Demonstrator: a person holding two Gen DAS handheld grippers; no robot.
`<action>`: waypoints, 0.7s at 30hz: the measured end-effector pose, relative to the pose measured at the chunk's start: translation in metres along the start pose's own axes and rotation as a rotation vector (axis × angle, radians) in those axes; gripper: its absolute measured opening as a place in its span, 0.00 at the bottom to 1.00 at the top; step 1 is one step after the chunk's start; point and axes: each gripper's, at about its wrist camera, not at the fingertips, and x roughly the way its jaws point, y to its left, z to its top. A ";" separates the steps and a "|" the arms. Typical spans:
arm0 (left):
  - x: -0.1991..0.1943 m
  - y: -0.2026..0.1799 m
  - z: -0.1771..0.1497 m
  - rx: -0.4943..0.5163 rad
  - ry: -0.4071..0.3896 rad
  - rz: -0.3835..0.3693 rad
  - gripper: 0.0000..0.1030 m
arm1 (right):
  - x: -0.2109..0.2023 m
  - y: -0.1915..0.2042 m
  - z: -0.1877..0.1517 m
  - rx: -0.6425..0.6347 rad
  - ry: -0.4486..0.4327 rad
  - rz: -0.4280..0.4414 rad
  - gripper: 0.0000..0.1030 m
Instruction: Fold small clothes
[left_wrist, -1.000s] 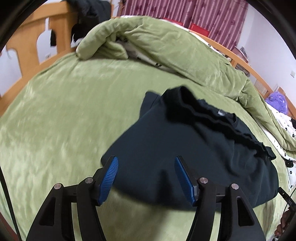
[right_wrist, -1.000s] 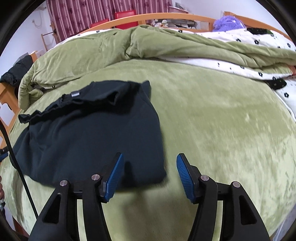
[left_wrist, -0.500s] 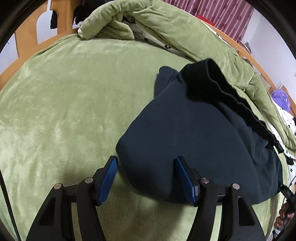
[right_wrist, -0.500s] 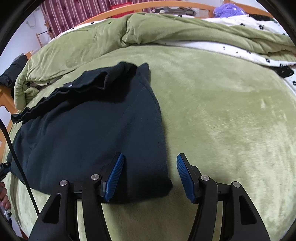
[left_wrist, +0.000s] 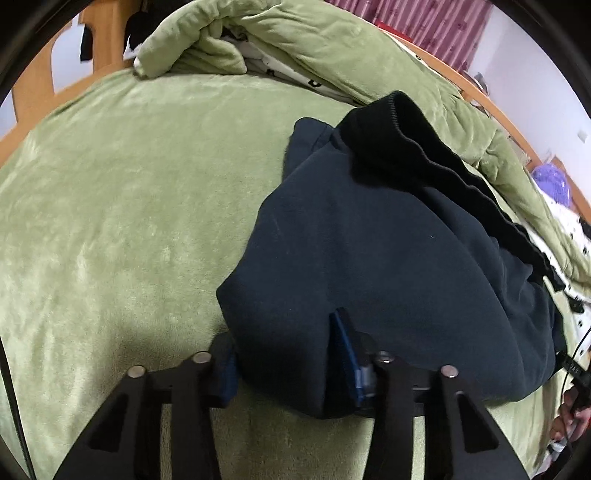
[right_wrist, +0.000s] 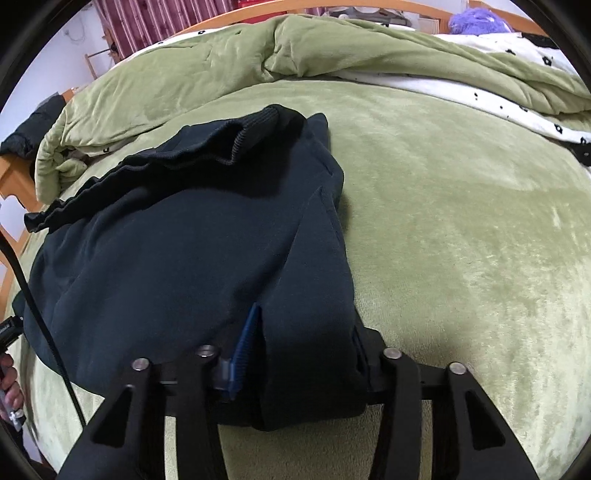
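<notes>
A dark navy garment (left_wrist: 369, 251) with a black ribbed waistband lies folded on the green bed cover; it also shows in the right wrist view (right_wrist: 192, 243). My left gripper (left_wrist: 286, 354) has its blue-padded jaws around the garment's near left corner, cloth bunched between them. My right gripper (right_wrist: 301, 354) has its jaws around the near right corner, cloth filling the gap and hiding the right pad. Both grippers sit low at the garment's near edge.
A rumpled green quilt (left_wrist: 295, 40) with a white dotted lining lies along the far side of the bed (right_wrist: 461, 229). A wooden bed frame (left_wrist: 33, 85) stands at the left. A purple plush thing (right_wrist: 476, 20) sits far back.
Both grippers moved forward and down onto the garment's near corners. Their jaws narrowed from wide open to gripping the cloth.
</notes>
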 end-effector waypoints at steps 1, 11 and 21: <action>-0.002 -0.004 -0.001 0.024 -0.009 0.017 0.33 | -0.002 0.003 -0.001 -0.014 -0.006 -0.007 0.32; -0.018 -0.023 -0.012 0.140 -0.095 0.111 0.19 | -0.016 0.012 -0.007 -0.054 -0.052 -0.077 0.15; -0.042 -0.018 -0.026 0.144 -0.093 0.111 0.18 | -0.045 0.011 -0.021 -0.056 -0.054 -0.064 0.14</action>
